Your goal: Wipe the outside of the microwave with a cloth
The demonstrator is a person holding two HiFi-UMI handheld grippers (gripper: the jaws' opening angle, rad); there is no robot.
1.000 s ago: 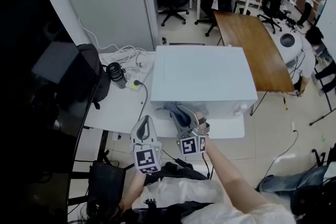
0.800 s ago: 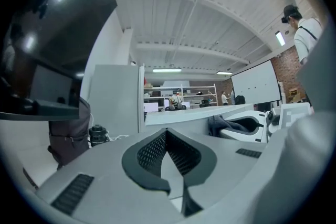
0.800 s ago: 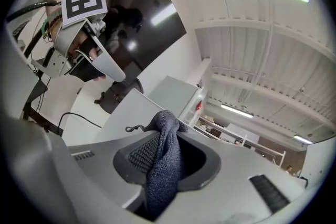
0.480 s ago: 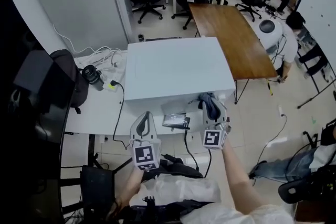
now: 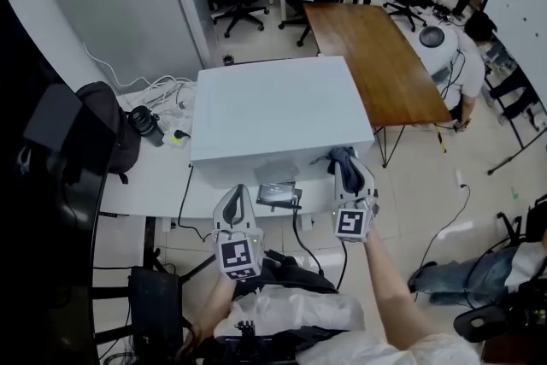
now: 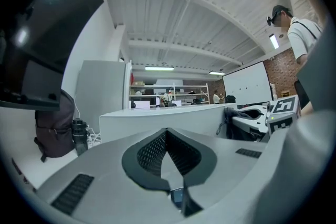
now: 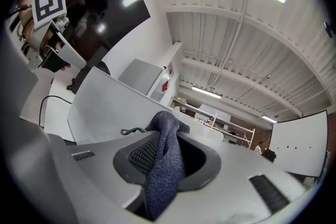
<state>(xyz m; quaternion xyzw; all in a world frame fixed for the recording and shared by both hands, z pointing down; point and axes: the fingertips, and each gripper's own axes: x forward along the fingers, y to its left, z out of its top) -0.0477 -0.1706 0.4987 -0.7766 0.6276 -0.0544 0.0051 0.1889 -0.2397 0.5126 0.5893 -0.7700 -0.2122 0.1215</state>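
Right gripper (image 5: 344, 167) fingers pinch the cloth (image 7: 165, 160) at the front corner of the microwave (image 5: 273, 107). Left gripper (image 5: 235, 197) fingers are pressed together, with a bottle (image 5: 145, 122) and bag (image 5: 102, 128) left of them.

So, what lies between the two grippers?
Head view: a small dark flat object lies on the table between left gripper and right gripper.
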